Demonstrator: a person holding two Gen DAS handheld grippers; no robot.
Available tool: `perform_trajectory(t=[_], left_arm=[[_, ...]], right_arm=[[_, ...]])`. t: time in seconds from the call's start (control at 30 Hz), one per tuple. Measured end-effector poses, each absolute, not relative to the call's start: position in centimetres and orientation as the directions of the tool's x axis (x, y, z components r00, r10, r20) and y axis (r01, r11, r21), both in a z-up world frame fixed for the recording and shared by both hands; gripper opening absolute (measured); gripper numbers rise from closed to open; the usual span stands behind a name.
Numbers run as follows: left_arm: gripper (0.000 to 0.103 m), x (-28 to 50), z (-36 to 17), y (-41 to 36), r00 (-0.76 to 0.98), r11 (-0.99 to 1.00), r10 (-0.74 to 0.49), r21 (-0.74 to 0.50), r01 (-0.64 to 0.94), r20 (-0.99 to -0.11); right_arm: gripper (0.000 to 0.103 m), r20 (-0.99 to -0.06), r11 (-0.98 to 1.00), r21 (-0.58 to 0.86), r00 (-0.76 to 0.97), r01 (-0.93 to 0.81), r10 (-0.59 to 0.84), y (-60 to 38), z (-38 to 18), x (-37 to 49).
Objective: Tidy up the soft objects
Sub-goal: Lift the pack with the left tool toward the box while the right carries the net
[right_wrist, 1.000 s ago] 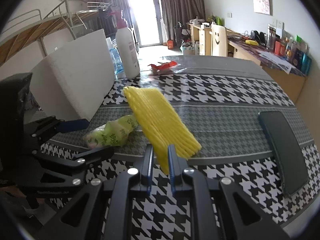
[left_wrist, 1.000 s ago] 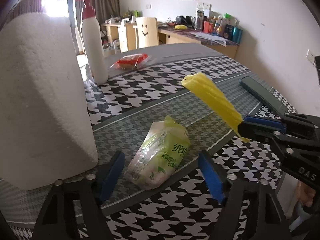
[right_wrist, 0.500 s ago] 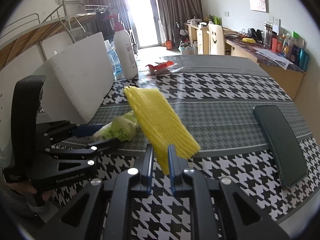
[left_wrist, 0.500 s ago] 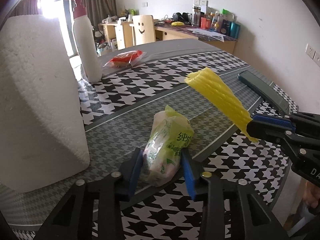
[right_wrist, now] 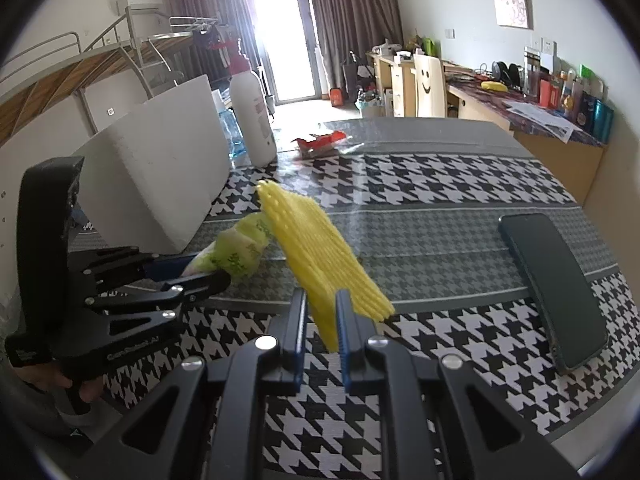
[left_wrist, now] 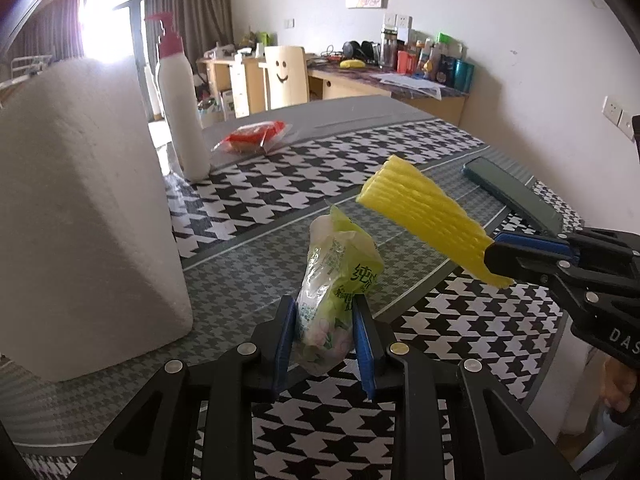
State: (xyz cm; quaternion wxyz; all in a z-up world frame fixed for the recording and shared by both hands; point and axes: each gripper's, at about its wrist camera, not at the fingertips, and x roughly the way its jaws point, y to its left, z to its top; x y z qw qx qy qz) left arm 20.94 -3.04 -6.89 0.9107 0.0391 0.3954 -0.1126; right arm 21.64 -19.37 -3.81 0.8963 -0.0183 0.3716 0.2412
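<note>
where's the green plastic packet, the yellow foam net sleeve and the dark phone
green plastic packet (left_wrist: 340, 276), left wrist view, printed middle between the pads
yellow foam net sleeve (right_wrist: 320, 252), right wrist view, ribbed middle
dark phone (right_wrist: 556, 280), right wrist view, centre of its screen

Two fisheye views, each mounted just behind a hand-held tool, look forward and down along its two fingers, close over the houndstooth-covered bench (left_wrist: 280, 192). The left view sits near the bench's near edge beside a white foam block (left_wrist: 80, 208). The right view faces likewise. Both share the block, a pump bottle (right_wrist: 252, 116) and a dark phone (right_wrist: 556, 280).
</note>
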Motion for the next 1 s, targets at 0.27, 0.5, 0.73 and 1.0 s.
perform_trajectory(t=[0.27, 0.5, 0.73, 1.0], left_arm=[[0.03, 19.7, -5.4, -2.6, 0.694, 0.971, -0.18, -0.015, 0.237, -0.697], [0.03, 18.4, -4.4, -2.2, 0.72, 0.971, -0.188, -0.018, 0.237, -0.668], [0.03, 17.8, -4.1, -2.0, 0.727, 0.971, -0.192, -0.023, 0.236, -0.659], [0.03, 17.9, -4.2, -1.4, 0.727, 0.973, -0.189, -0.026, 0.23, -0.66]], right_arm=[[0.013, -0.664, 0.879, 0.138, 0.616, -0.456, 0.424, -19.1, -3.3, 20.9], [0.013, -0.677, 0.88, 0.137, 0.606, -0.454, 0.418, -18.9, -3.6, 21.3], [0.014, -0.722, 0.883, 0.133, 0.567, -0.451, 0.398, -18.1, -5.1, 22.9], [0.045, -0.725, 0.872, 0.122, 0.558, -0.475, 0.405, -17.3, -5.2, 22.9]])
